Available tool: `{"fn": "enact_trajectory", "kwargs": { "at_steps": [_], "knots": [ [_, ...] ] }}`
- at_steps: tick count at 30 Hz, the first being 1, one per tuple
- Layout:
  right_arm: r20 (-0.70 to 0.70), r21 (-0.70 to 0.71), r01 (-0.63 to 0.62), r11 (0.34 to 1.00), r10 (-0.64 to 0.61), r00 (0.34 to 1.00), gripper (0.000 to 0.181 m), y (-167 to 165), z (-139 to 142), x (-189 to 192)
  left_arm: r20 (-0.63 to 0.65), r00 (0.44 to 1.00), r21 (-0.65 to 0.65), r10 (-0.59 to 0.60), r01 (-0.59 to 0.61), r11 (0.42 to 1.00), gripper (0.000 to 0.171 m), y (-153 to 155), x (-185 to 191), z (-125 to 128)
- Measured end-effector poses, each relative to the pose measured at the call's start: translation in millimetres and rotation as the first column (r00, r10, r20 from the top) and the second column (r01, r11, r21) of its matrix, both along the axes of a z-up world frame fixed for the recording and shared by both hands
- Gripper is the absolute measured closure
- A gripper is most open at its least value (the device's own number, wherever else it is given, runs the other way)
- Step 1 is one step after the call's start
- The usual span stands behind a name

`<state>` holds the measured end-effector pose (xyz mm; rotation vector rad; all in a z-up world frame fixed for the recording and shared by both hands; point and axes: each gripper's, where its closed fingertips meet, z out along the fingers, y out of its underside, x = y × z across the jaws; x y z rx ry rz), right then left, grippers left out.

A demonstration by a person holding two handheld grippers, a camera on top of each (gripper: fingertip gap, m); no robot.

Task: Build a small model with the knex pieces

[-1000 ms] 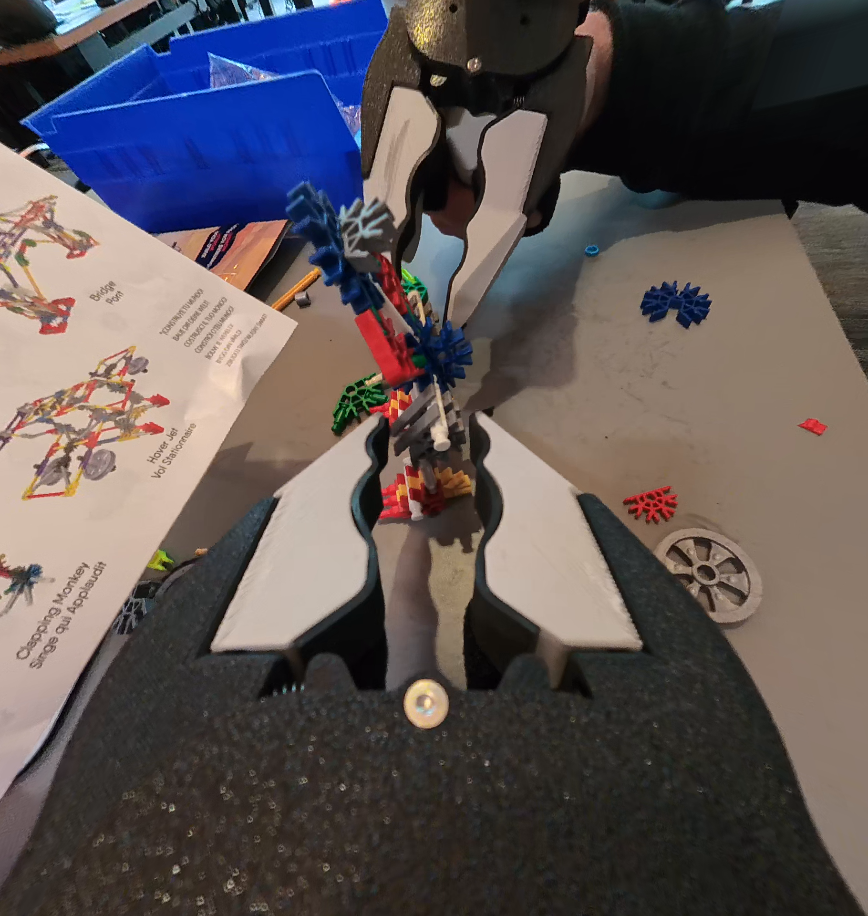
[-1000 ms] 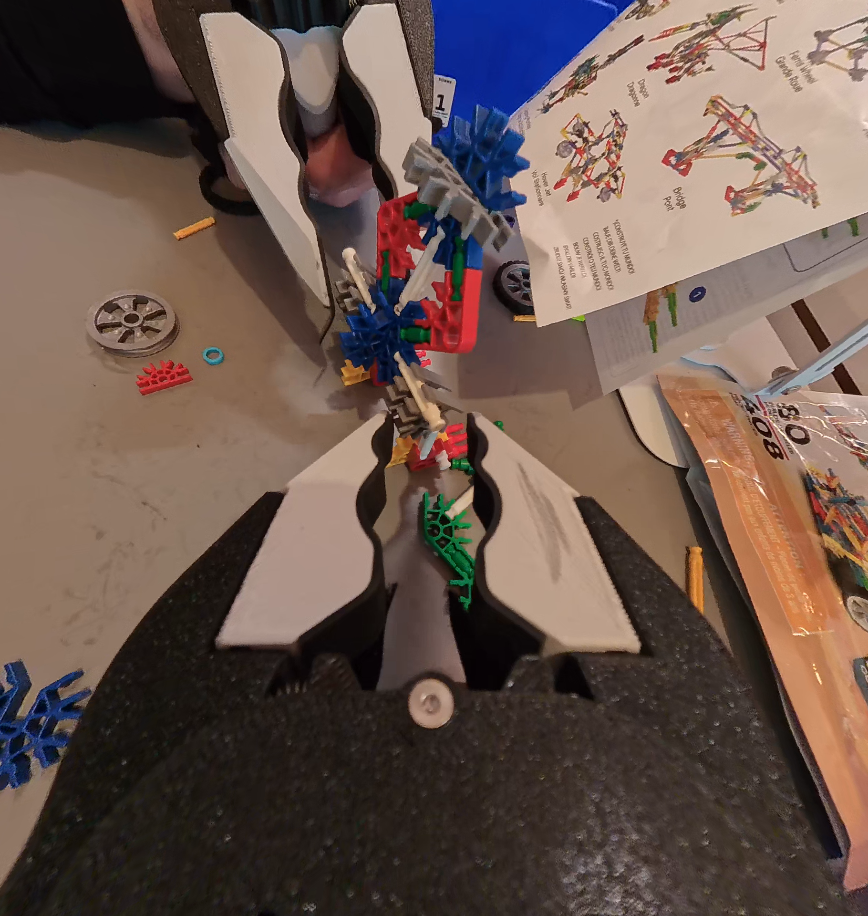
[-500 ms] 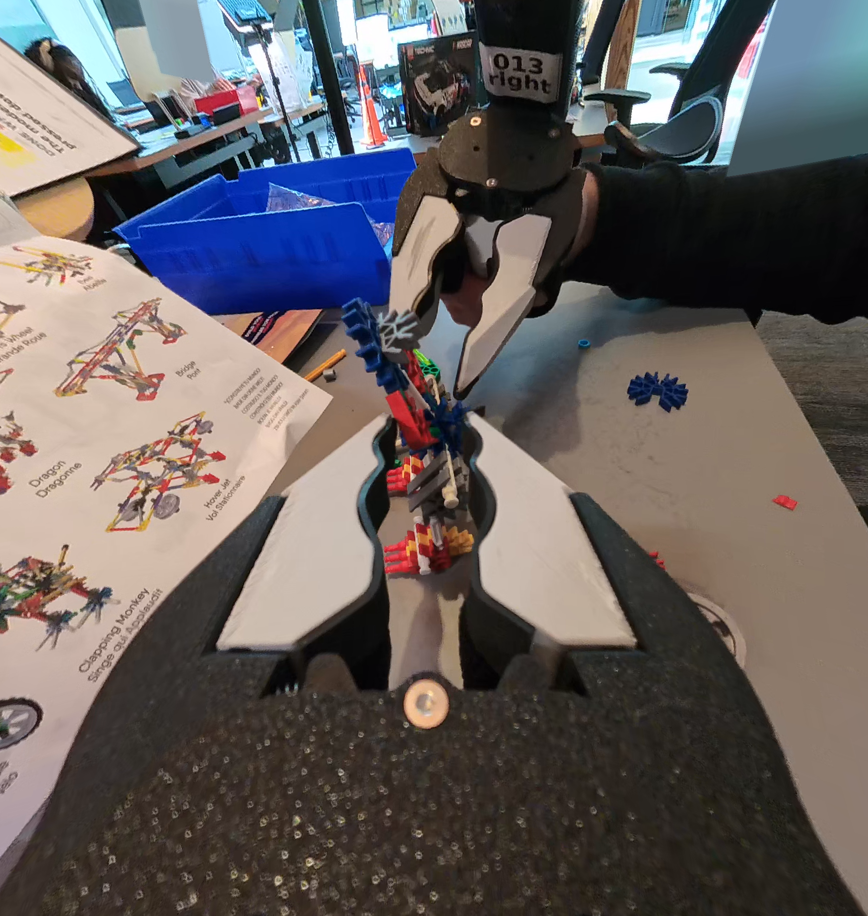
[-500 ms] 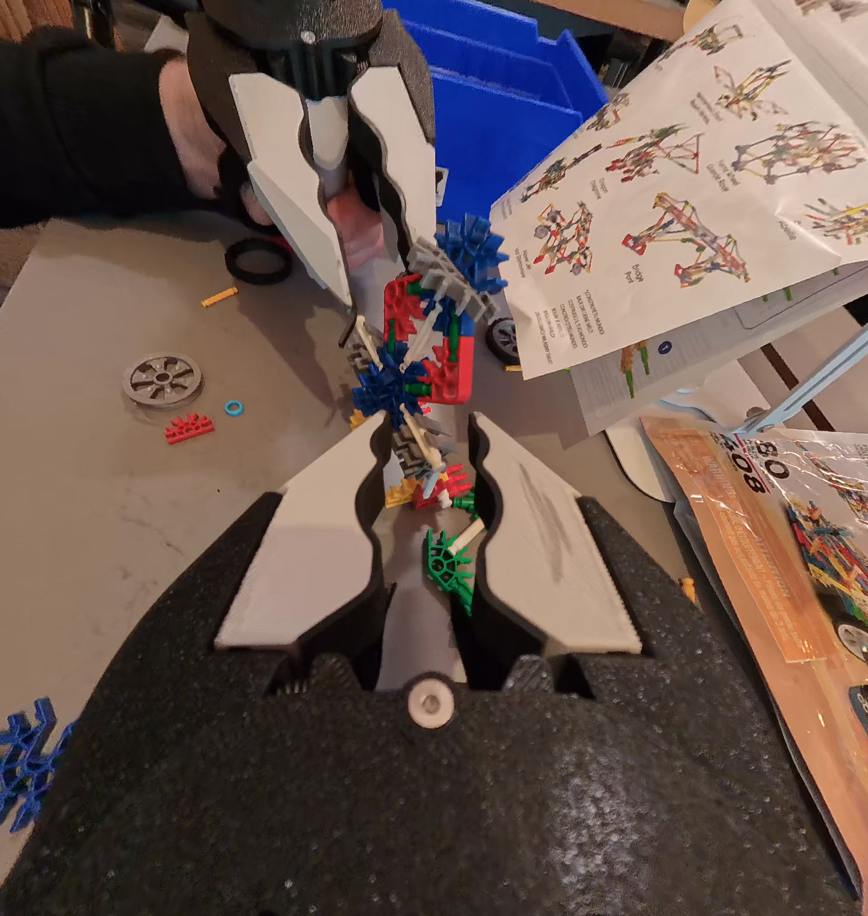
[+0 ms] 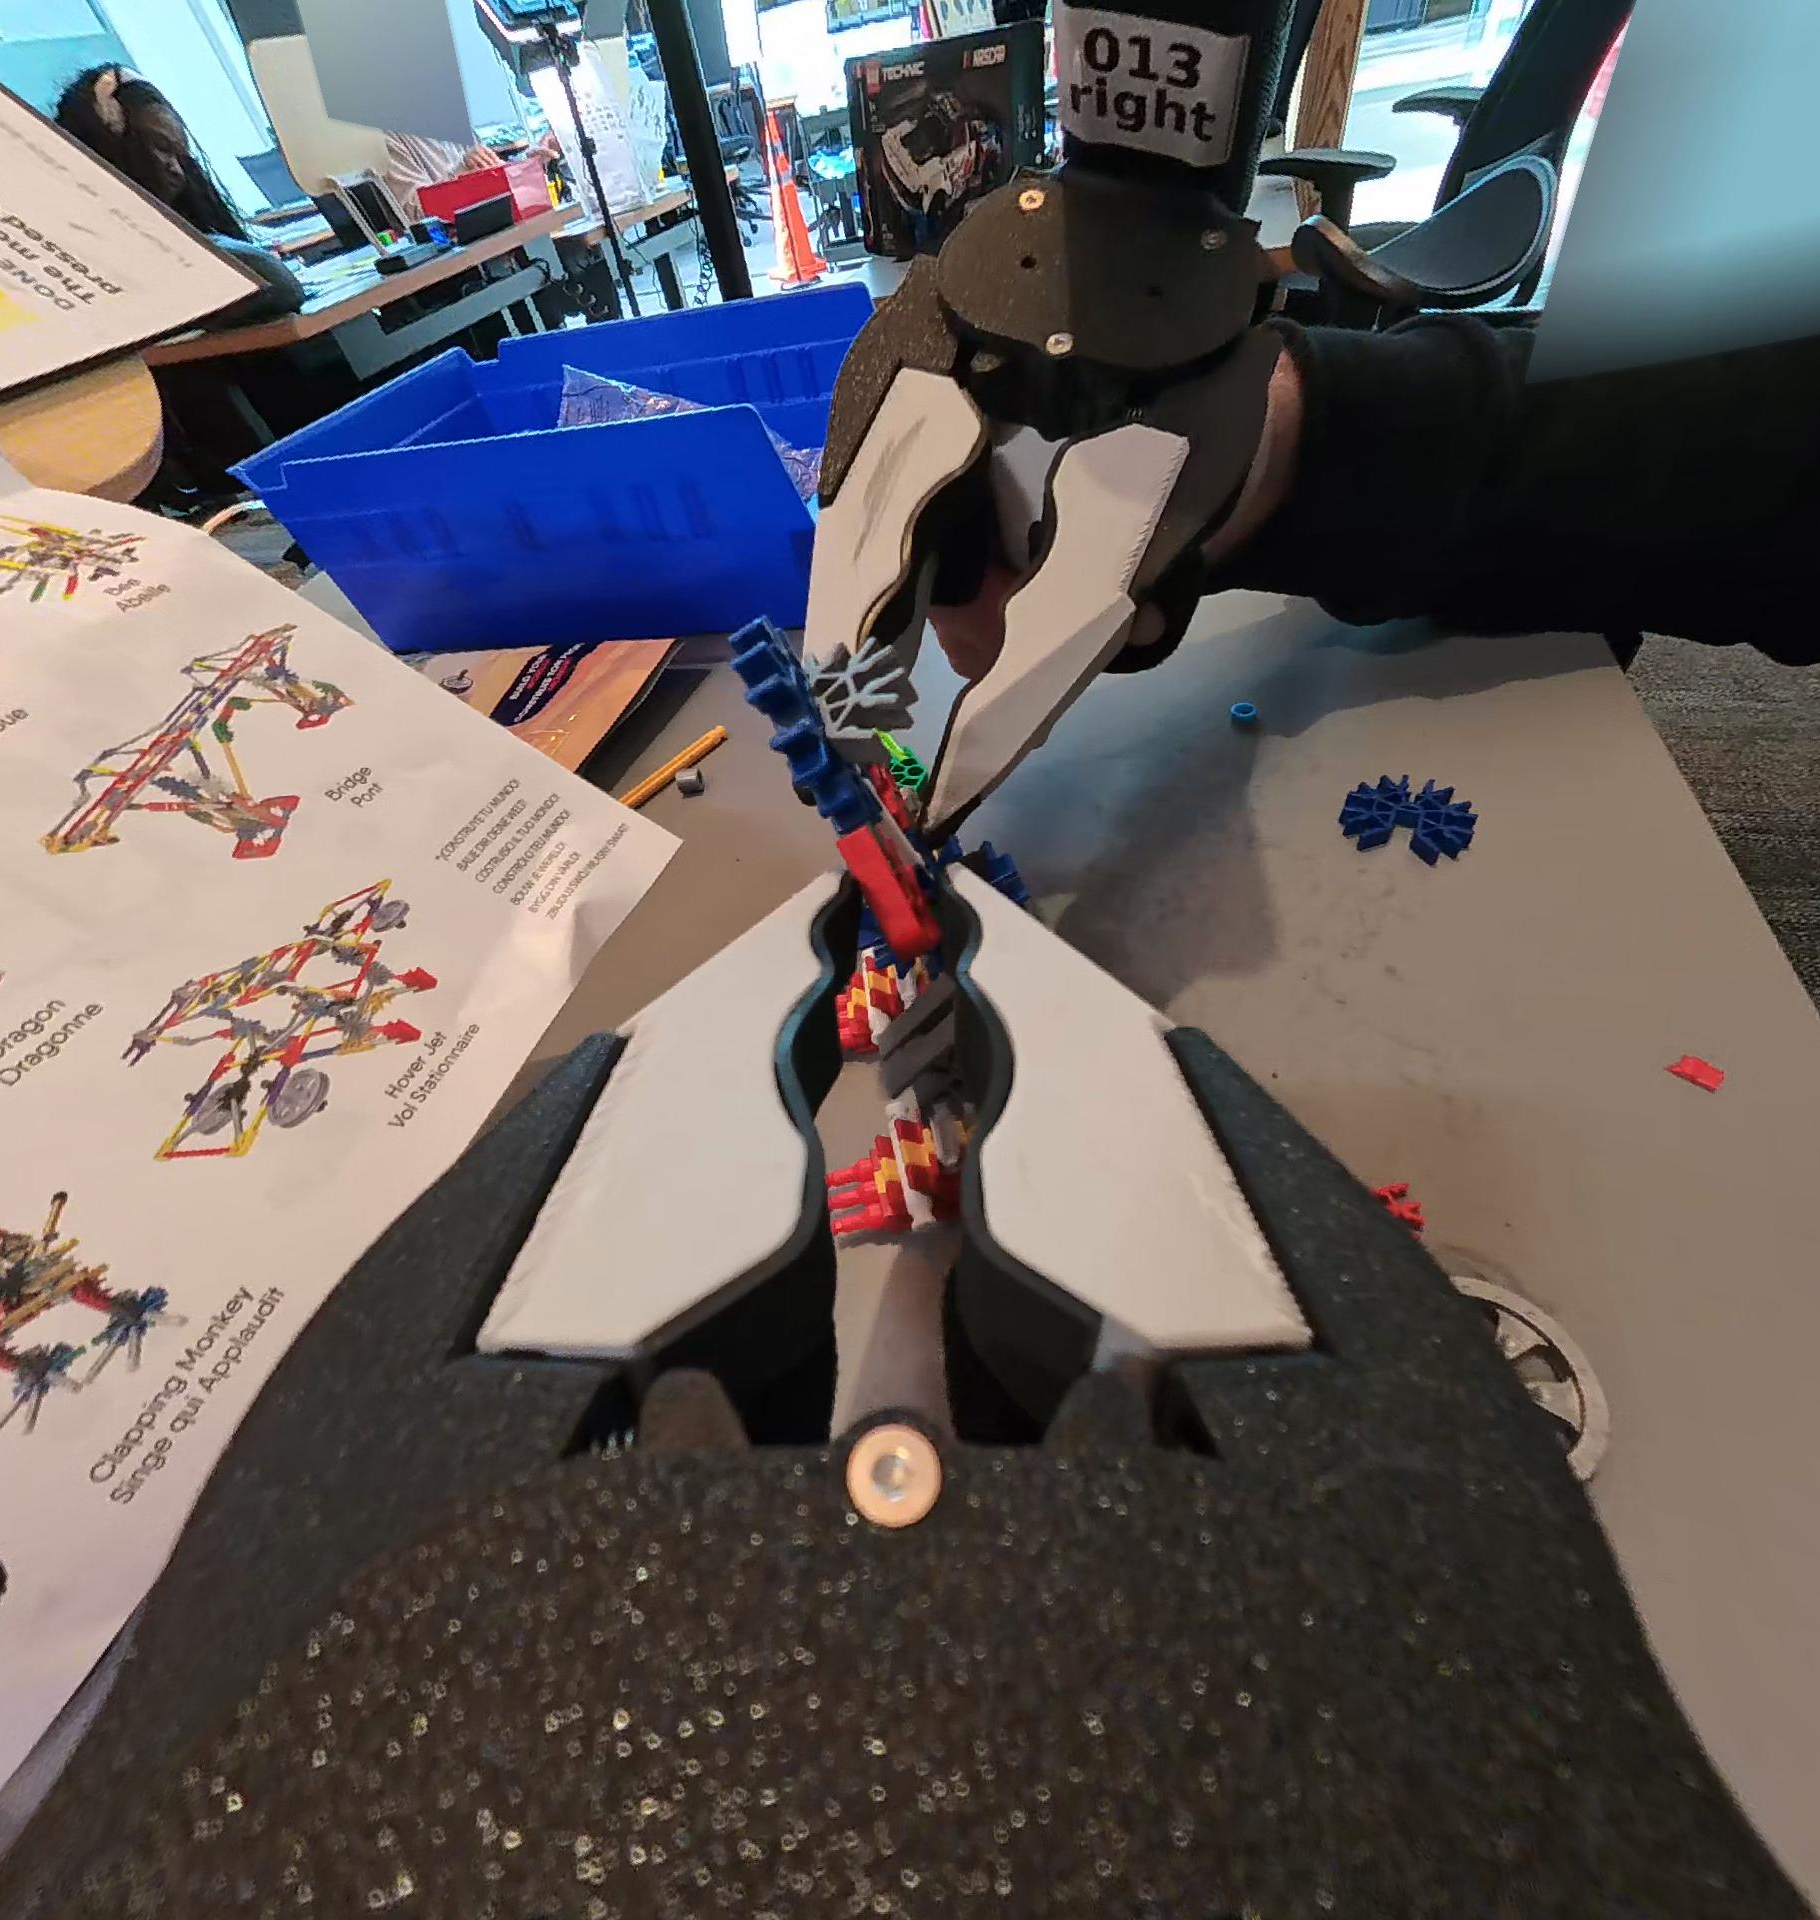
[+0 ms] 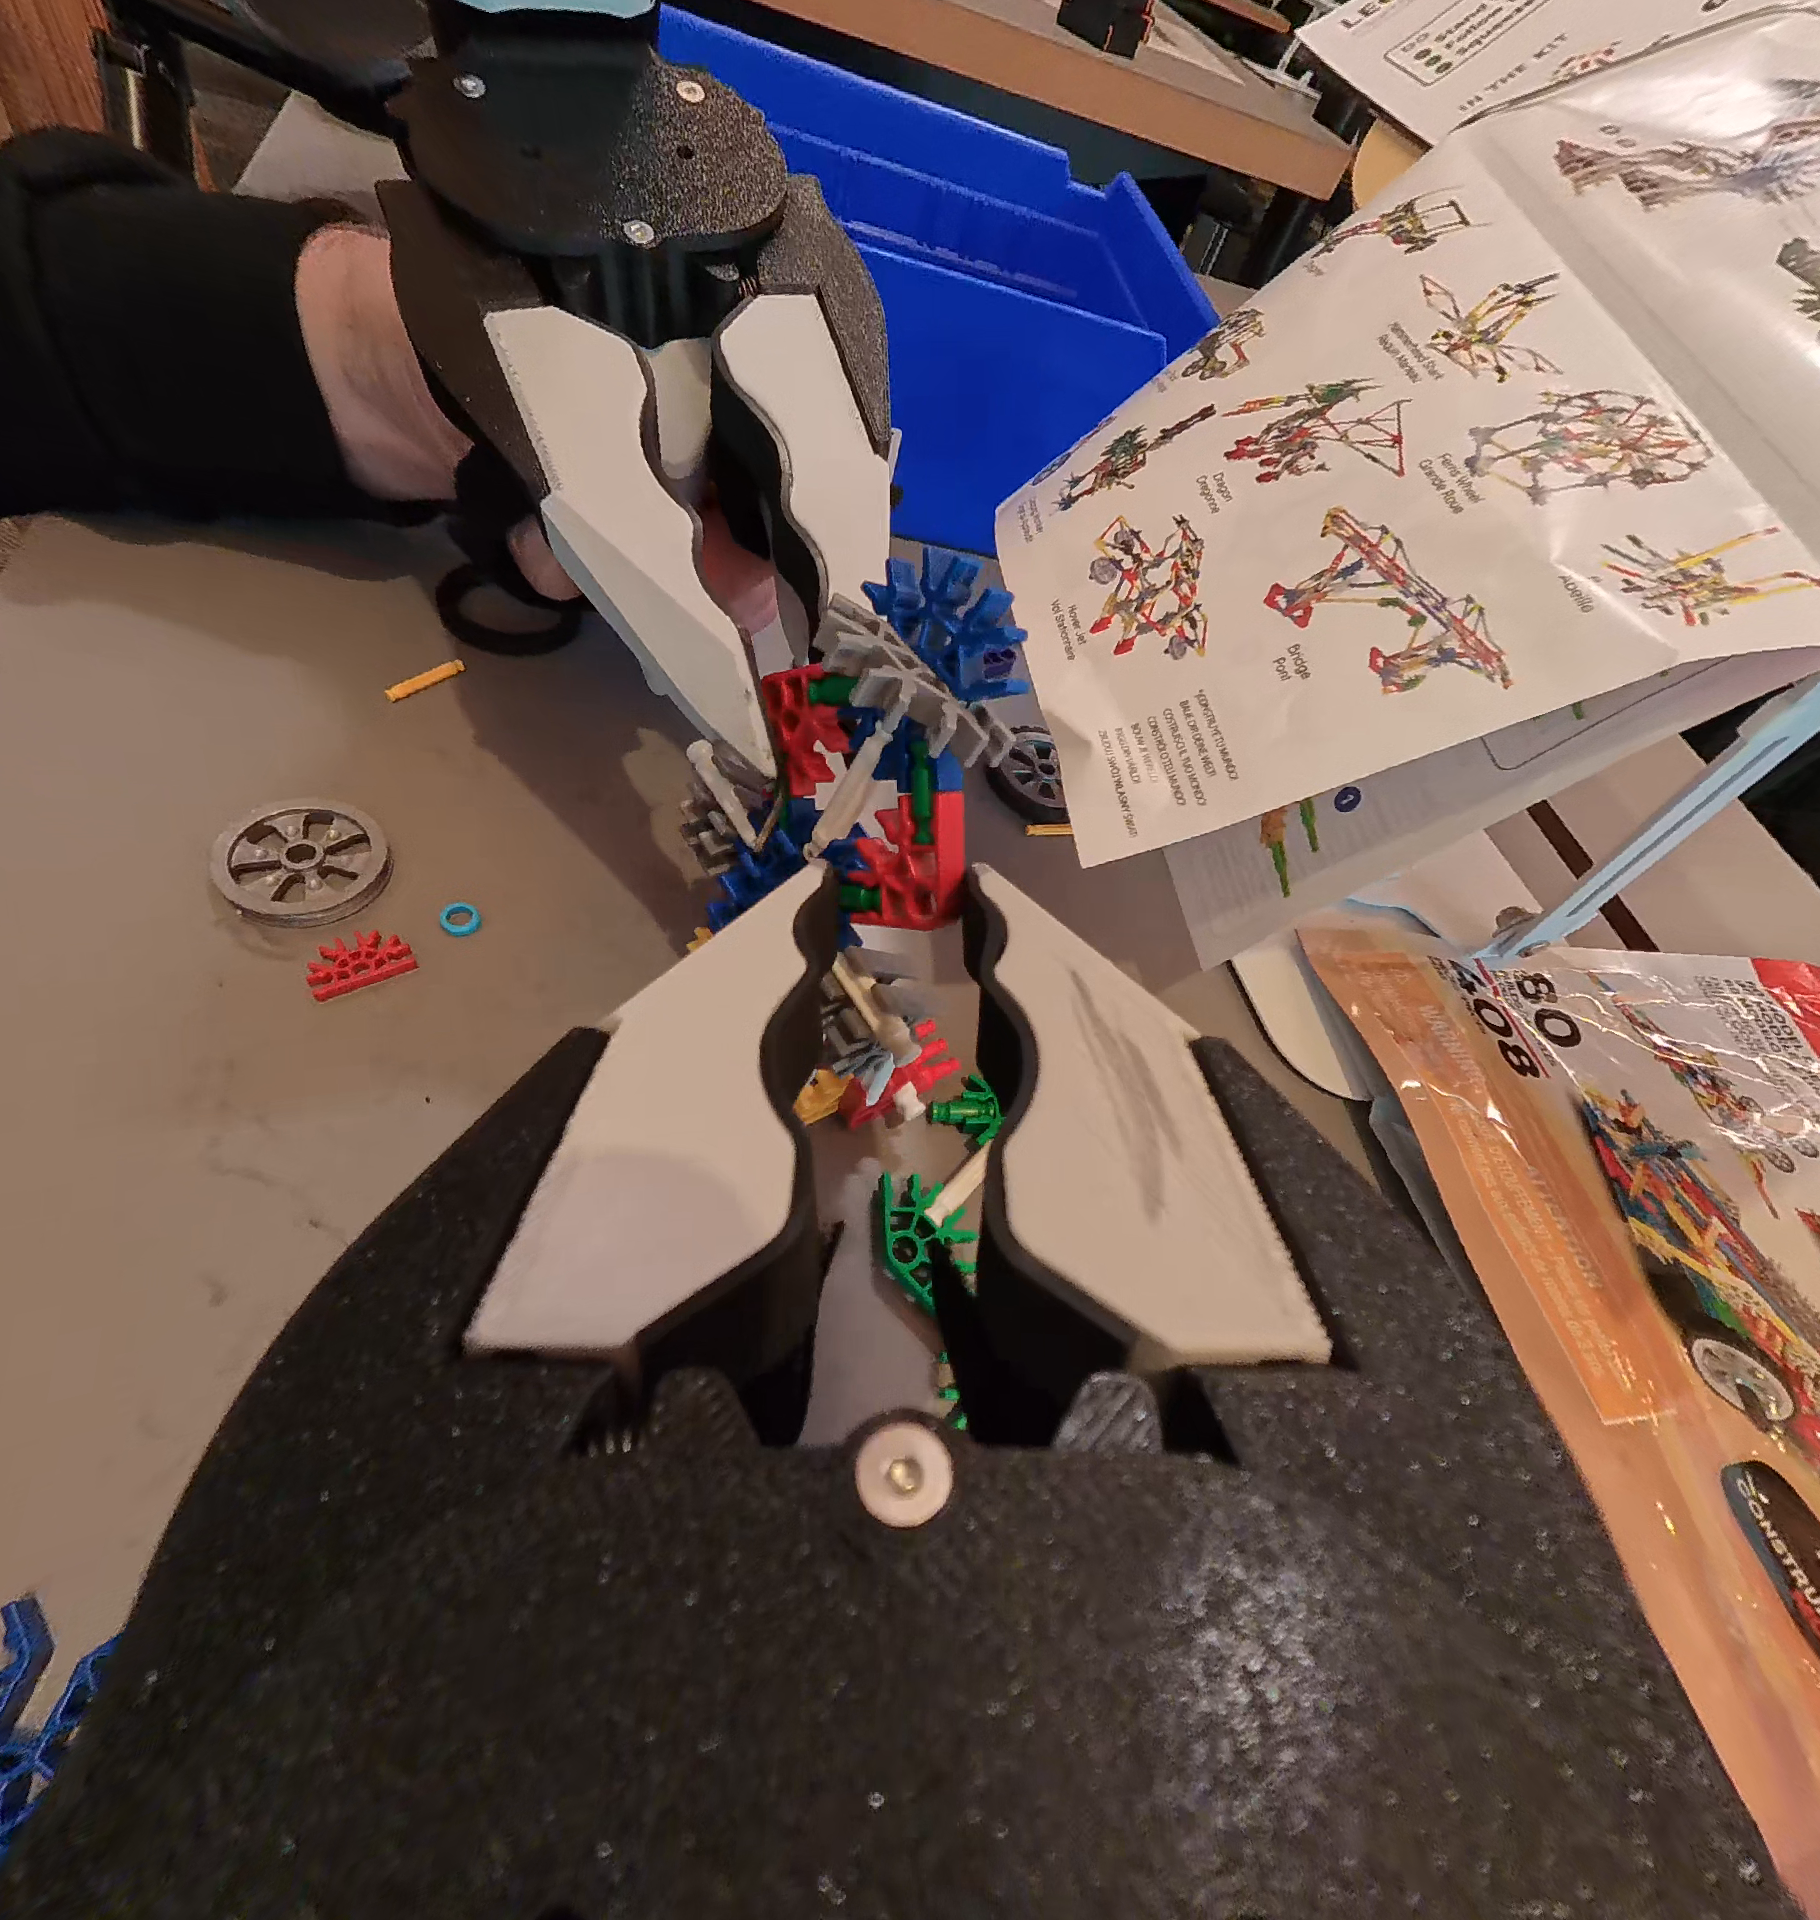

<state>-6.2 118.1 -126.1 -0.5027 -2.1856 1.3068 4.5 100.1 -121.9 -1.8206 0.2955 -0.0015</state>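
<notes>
A small toy model (image 5: 885, 883) of red, blue, grey and white rods and connectors stands between my two grippers, which face each other. My left gripper (image 5: 901, 888) has its jaws narrowed on the model's thin red middle. It also shows at the top of the right wrist view (image 6: 781, 707). My right gripper (image 6: 898, 883) pinches the model (image 6: 911, 821) at its red and blue square. It shows from outside in the left wrist view (image 5: 911, 748), with a grey connector (image 5: 854, 686) at one fingertip. A green connector (image 6: 916, 1236) lies between the right fingers.
A blue bin (image 5: 532, 520) stands behind the model. An instruction sheet (image 5: 210, 935) lies left, and a printed bag (image 6: 1612, 1195) beside it. Loose on the grey table (image 5: 1301, 987) are a grey wheel (image 6: 298, 860), red connector (image 6: 360, 961), blue connectors (image 5: 1405, 821) and black tyre (image 6: 501, 613). Both grippers' tips are close together, under 4 cm apart. Both grippers' tips are roughly 15 cm from the grey wheel (image 6: 298, 860).
Both grippers have moved in along the model and their jaws have narrowed on it. Both views have tilted up, showing more of the room behind.
</notes>
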Motion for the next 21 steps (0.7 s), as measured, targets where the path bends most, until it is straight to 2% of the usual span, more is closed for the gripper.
{"fn": "enact_trajectory", "kwargs": {
  "at_steps": [13,18,21],
  "knots": [
    [-0.026,-0.03,0.002,1.0,-0.002,1.0,0.157,-2.0,8.3,0.1,-0.048,0.999,0.008,0.011,-0.01,1.0,0.161,2.7,1.0,0.0],
    [-0.05,-0.023,-0.001,1.0,0.0,0.999,0.162,-1.8,9.2,0.5,-0.193,0.98,0.02,0.046,-0.043,0.999,0.162,4.5,2.1,2.3],
    [-0.078,0.007,-0.006,1.0,0.007,0.997,0.165,-2.0,7.8,1.2,-0.325,0.942,0.032,0.082,-0.075,0.997,0.167,6.0,2.3,3.9]
  ]
}}
